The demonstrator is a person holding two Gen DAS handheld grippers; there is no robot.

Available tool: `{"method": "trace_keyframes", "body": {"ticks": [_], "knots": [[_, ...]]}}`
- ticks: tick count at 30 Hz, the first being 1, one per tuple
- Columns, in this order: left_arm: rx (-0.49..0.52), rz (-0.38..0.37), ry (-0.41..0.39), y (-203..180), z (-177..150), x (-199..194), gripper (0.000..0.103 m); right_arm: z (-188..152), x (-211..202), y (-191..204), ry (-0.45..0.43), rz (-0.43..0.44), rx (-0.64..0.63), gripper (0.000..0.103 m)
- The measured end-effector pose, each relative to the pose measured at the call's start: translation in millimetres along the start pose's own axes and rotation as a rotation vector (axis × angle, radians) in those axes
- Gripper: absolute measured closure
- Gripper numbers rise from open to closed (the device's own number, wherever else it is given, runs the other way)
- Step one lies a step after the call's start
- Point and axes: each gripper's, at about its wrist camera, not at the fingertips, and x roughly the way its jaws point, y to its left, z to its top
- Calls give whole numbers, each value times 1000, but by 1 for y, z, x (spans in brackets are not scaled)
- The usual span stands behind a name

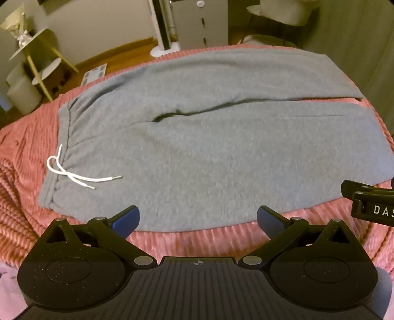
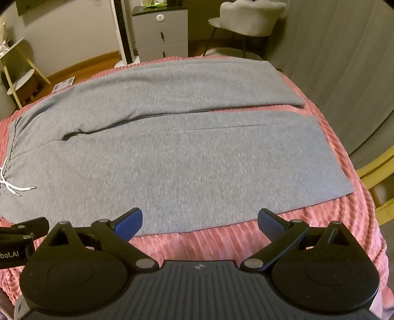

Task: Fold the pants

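Note:
Grey sweatpants [image 1: 197,147] lie flat and spread out on a pink ribbed blanket [image 1: 197,243], waistband to the left with a white drawstring [image 1: 73,174], both legs running to the right. The pants also fill the right wrist view [image 2: 184,160], with the drawstring [image 2: 14,188] at its left edge. My left gripper [image 1: 198,219] is open and empty, hovering over the near edge of the pants by the waist end. My right gripper [image 2: 200,221] is open and empty over the near edge of the near leg. Each gripper's body shows at the edge of the other's view.
The blanket [image 2: 221,243] covers a bed. Beyond it stand a grey drawer unit [image 2: 160,32], a white tower [image 2: 123,34], a pale chair [image 2: 248,19] and a yellow-legged side table [image 1: 41,61]. A yellow frame [image 2: 379,177] is at the right.

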Motion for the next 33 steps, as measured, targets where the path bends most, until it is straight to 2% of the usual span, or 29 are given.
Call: {"method": "trace_keyframes", "body": {"ticks": [33], "knots": [[0,-1,17,-4,1,5,0,1,3,-1,2,4,2,3]]}}
